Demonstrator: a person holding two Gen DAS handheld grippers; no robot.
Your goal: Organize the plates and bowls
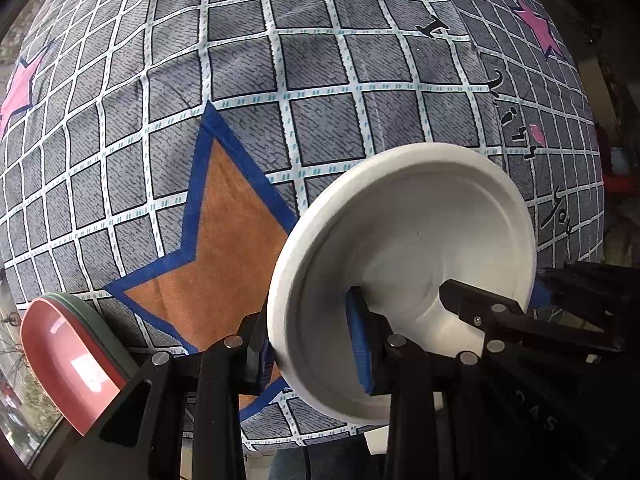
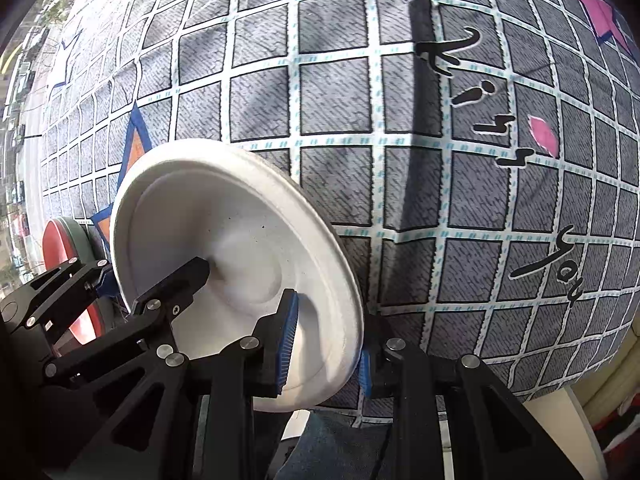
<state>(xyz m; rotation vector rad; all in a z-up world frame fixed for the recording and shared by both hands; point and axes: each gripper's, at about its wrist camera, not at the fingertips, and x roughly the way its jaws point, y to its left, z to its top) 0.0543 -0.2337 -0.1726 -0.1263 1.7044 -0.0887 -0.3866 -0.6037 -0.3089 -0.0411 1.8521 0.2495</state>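
Left wrist view first: the left gripper is clamped on the near rim of a white plate, one blue pad inside the dish and the other behind the rim. The plate is tilted up on edge, off the checked tablecloth with the orange star. The other gripper's black finger pokes into the dish from the right. A pink bowl nested in a grey-green one sits at the table's near-left corner.

Right wrist view: the right gripper pinches the same plate rim between its blue pads, so both are gripping one plate. The red-looking bowl stack sits just left.

Honestly the risk I see is both grippers pulling different ways, which could make that thin rim bend or slip out.
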